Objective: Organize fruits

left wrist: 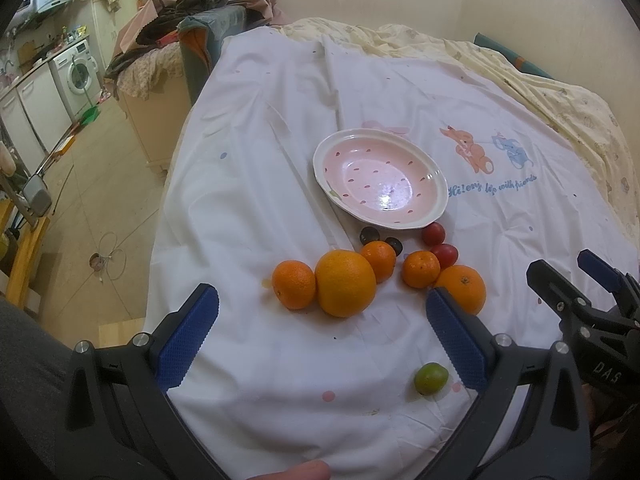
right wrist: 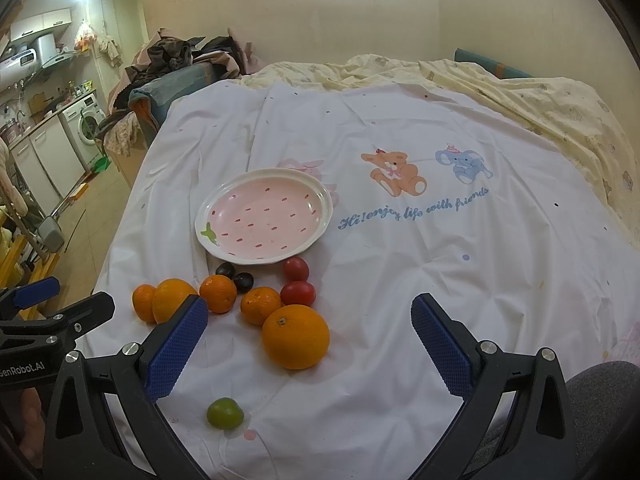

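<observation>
A pink strawberry-patterned plate point(left wrist: 380, 180) point(right wrist: 264, 216) lies empty on a white sheet. In front of it lie several oranges, the biggest point(left wrist: 345, 289) among them, plus one nearer the right gripper point(right wrist: 295, 336), two red tomatoes point(left wrist: 433, 234) point(right wrist: 296, 269), two dark plums point(left wrist: 369, 235) point(right wrist: 225, 270) and a green fruit point(left wrist: 430, 378) point(right wrist: 225, 413) closest to me. My left gripper point(left wrist: 320, 308) is open and empty, above the sheet, short of the oranges. My right gripper point(right wrist: 310, 320) is open and empty, with the near orange between its fingers in view.
The sheet point(right wrist: 400, 280) covers a bed with a yellow quilt point(right wrist: 540, 108) at the back. The bed's left edge drops to the floor point(left wrist: 100, 200). A pile of clothes point(left wrist: 192, 8) and a washing machine point(left wrist: 80, 72) stand far left.
</observation>
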Demonstrator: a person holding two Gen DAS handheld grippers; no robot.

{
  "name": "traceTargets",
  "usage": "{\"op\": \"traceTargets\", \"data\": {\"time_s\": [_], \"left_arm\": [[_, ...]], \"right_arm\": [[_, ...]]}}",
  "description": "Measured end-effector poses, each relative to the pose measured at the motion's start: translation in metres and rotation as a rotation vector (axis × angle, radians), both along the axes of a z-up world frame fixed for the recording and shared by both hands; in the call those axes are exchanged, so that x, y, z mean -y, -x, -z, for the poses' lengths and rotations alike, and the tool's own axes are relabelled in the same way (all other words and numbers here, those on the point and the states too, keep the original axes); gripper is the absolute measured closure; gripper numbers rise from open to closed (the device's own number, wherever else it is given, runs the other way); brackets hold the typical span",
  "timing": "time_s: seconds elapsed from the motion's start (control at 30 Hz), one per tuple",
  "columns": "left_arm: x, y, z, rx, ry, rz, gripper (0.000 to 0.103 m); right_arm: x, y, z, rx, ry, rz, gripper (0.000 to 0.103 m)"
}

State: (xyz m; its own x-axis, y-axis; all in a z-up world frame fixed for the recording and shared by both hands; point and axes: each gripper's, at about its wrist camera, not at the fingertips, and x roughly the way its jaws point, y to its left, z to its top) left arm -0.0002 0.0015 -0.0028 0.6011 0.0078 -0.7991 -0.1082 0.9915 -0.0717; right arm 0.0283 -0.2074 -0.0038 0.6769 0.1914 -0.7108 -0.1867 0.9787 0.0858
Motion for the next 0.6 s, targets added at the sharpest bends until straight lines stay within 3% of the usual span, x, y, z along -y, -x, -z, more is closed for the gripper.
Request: {"op": "traceTargets", "data": {"time_s": [0.6], "left_arm": [[-0.0011, 0.0011, 0.0006, -0.001, -0.001, 0.003, 0.001]], "right_arm": [[0.0013, -0.0004, 0.0044, -0.017, -0.004, 0.003, 0.000]]}}
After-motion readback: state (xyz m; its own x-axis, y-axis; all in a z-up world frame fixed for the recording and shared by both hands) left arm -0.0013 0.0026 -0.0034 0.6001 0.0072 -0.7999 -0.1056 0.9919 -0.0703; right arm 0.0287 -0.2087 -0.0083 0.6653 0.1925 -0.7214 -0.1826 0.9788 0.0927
